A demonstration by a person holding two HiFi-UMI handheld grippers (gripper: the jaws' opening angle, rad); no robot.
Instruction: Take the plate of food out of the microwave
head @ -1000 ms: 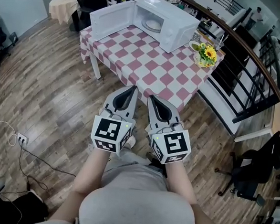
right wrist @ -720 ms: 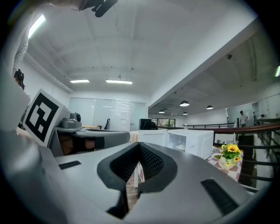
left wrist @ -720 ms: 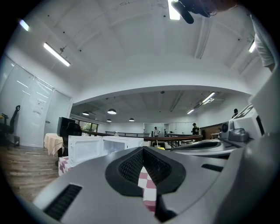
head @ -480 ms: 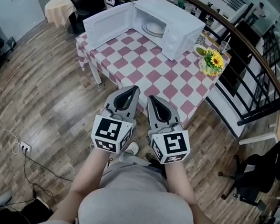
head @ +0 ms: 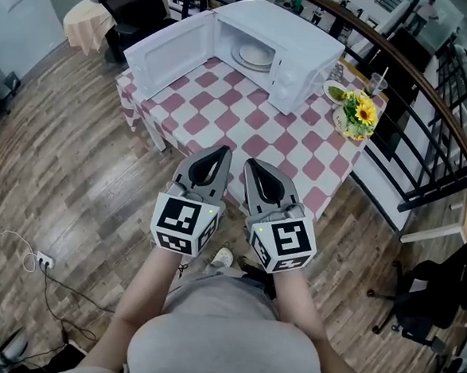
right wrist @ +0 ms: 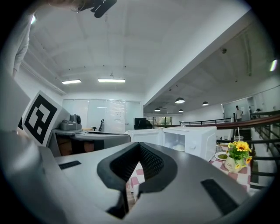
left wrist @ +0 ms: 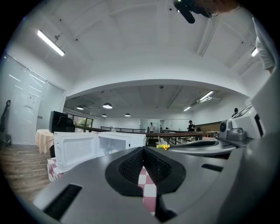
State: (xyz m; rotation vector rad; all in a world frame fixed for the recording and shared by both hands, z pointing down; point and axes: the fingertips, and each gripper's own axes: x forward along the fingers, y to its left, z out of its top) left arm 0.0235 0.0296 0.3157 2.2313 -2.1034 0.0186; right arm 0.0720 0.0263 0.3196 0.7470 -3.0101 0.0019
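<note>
Front approach: bare checked table (head: 246,123), free up to the microwave (head: 307,47) mouth.
Left: door (head: 167,53) swung wide, upright over the table's left edge, bars entry from that side.
Cavity: plate (head: 254,56) on its floor, room above it.
Right of microwave: dish (head: 334,91) and flowers (head: 358,115) crowd that corner.
Behind and right: railing (head: 431,92) near the table.

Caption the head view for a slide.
Shut and empty, the left gripper and right gripper hover short of a checkered table where an open microwave holds a plate.
</note>
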